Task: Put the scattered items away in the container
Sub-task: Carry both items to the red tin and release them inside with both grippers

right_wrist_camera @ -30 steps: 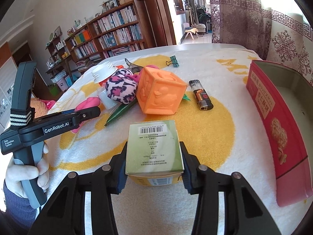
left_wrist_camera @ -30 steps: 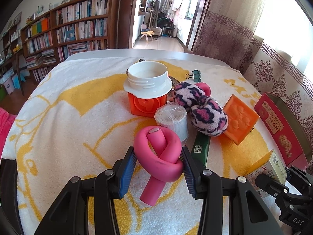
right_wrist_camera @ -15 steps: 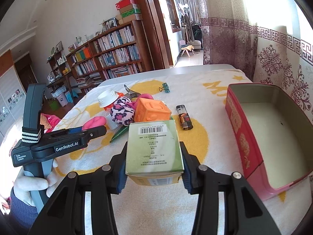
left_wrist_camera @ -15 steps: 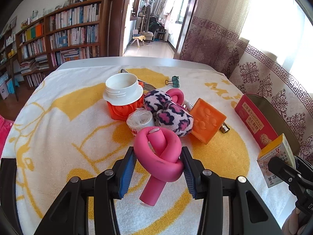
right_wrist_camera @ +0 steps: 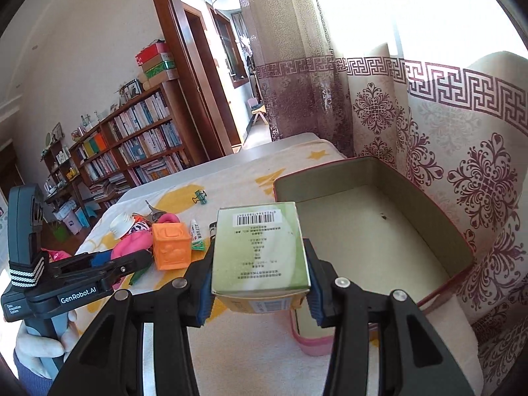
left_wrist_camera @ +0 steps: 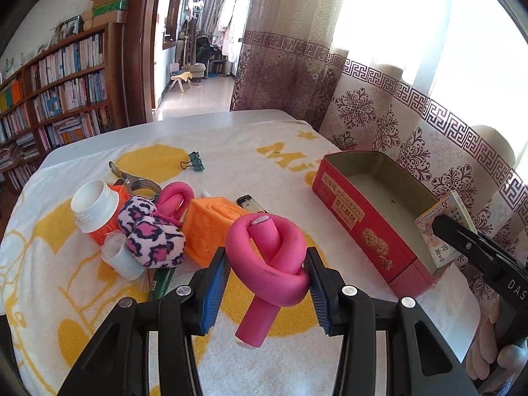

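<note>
sunny room, towel-covered bench (left_wrist_camera: 99,297). left gripper (left_wrist_camera: 266,272) clamps a knotted pink foam tube (left_wrist_camera: 267,257), right gripper (right_wrist_camera: 259,275) clamps a small box (right_wrist_camera: 260,250) at the empty red tin's (right_wrist_camera: 455,244) near edge. risk: both arriving together could bump, or the tube bounces out.

Both tools (left_wrist_camera: 266,272) nearer red tin (left_wrist_camera: 369,217)

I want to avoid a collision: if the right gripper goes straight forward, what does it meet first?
Probably the red tin: the carton held in the right gripper points toward its near wall and open inside, though depth is unclear.
</note>
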Action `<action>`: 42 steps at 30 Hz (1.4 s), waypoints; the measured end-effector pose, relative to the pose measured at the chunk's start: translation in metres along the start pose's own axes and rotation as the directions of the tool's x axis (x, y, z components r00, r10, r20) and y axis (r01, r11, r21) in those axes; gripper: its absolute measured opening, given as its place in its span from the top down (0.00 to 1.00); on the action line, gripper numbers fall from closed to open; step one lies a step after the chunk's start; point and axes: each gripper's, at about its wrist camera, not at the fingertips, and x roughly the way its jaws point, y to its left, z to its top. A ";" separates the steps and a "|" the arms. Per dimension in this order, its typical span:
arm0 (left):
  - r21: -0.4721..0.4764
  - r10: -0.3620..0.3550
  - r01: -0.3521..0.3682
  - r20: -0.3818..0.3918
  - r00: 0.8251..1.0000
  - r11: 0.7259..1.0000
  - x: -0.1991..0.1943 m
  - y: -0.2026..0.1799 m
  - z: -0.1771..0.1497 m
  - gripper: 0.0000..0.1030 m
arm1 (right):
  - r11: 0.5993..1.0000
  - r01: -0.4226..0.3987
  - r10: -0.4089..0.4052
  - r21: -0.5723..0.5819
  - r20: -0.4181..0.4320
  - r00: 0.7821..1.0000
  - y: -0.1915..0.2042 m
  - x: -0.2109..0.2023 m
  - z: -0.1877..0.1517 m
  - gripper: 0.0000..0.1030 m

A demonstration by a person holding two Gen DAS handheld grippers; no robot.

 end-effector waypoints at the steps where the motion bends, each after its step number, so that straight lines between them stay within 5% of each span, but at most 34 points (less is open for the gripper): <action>1: 0.011 -0.009 0.009 0.001 1.000 1.000 0.001 -0.007 0.002 0.54 | 1.000 0.014 -0.014 0.009 0.009 1.000 -0.006 -0.003 0.002 0.52; 12: 0.140 -0.133 0.131 0.002 0.991 0.981 0.021 -0.088 0.032 0.54 | 0.977 0.185 -0.188 0.102 0.019 0.982 -0.063 -0.009 0.010 0.52; 21: 0.178 -0.259 0.267 -0.069 0.963 0.947 0.048 -0.136 0.042 0.53 | 0.959 0.253 -0.257 0.125 0.014 0.966 -0.081 -0.007 0.010 0.52; 22: 0.179 -0.273 0.284 -0.083 0.958 0.942 0.052 -0.140 0.042 0.45 | 0.958 0.253 -0.257 0.133 0.013 0.966 -0.083 -0.007 0.010 0.51; 23: 0.171 -0.285 0.297 -0.092 0.954 0.939 0.055 -0.142 0.042 0.25 | 0.956 0.254 -0.258 0.144 0.012 0.966 -0.085 -0.007 0.010 0.51; 26: 0.127 -0.305 0.312 -0.070 0.950 0.942 0.057 -0.137 0.042 0.17 | 0.951 0.254 -0.257 0.175 -0.001 0.966 -0.093 -0.004 0.010 0.51; 32: 0.085 -0.254 0.258 -0.059 0.966 0.962 0.058 -0.117 0.045 0.17 | 0.950 0.253 -0.254 0.184 -0.020 0.967 -0.094 0.002 0.007 0.51; 36: 0.064 -0.215 0.218 -0.062 0.975 0.974 0.060 -0.108 0.045 0.17 | 0.952 0.249 -0.248 0.176 -0.031 0.968 -0.090 0.008 0.003 0.38; 42: 0.049 -0.194 0.197 -0.060 0.979 0.979 0.060 -0.100 0.045 0.16 | 0.957 0.244 -0.244 0.159 -0.023 0.970 -0.083 0.009 0.002 0.34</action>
